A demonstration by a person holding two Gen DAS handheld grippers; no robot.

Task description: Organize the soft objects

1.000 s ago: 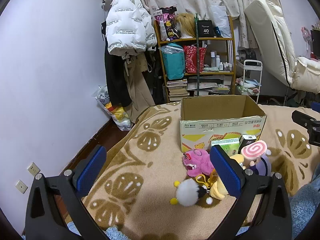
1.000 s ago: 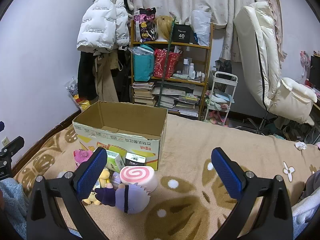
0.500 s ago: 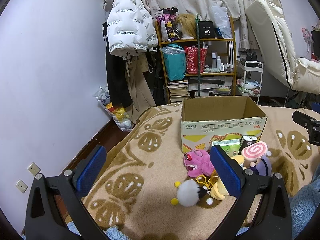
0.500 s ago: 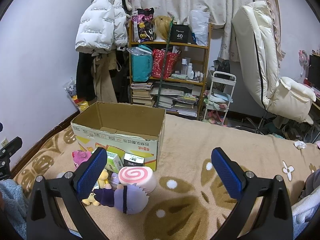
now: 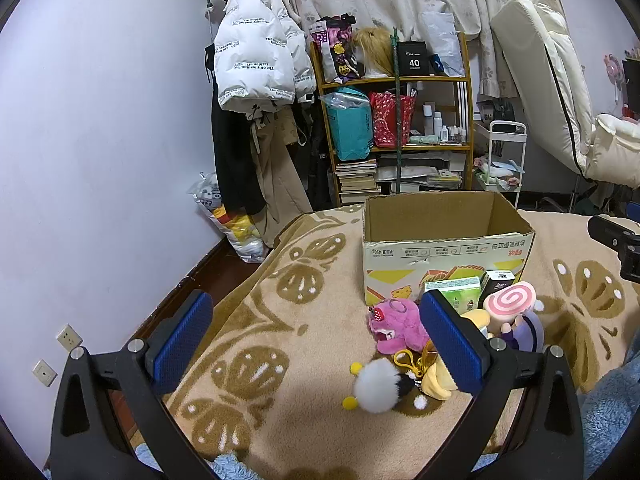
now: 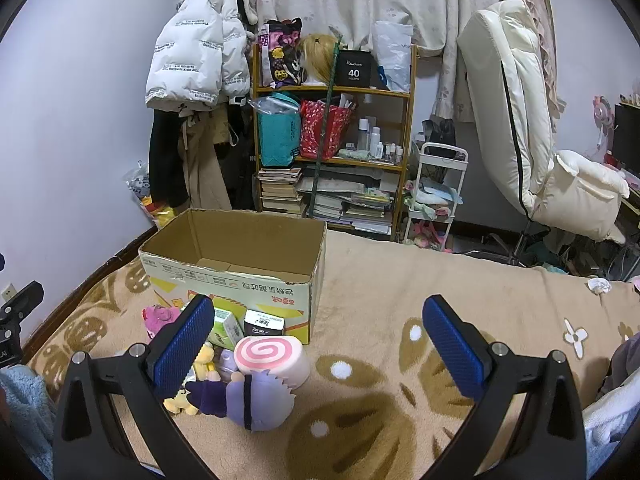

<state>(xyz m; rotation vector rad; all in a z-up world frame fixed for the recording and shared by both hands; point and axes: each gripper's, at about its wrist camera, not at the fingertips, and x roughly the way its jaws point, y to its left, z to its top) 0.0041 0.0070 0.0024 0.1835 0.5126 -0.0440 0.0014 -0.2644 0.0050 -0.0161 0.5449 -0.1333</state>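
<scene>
We see the left gripper [image 5: 316, 336] with fingers spread wide, holding nothing, above the blanket [image 5: 280, 320]. The right gripper [image 6: 316, 336] is likewise wide open and empty. The plush toys [image 5: 400, 326] lie heaped on the blanket just in front of the open cardboard box [image 6: 240, 276]. A black box [image 6: 353, 69] on the shelf reads "40".
</scene>
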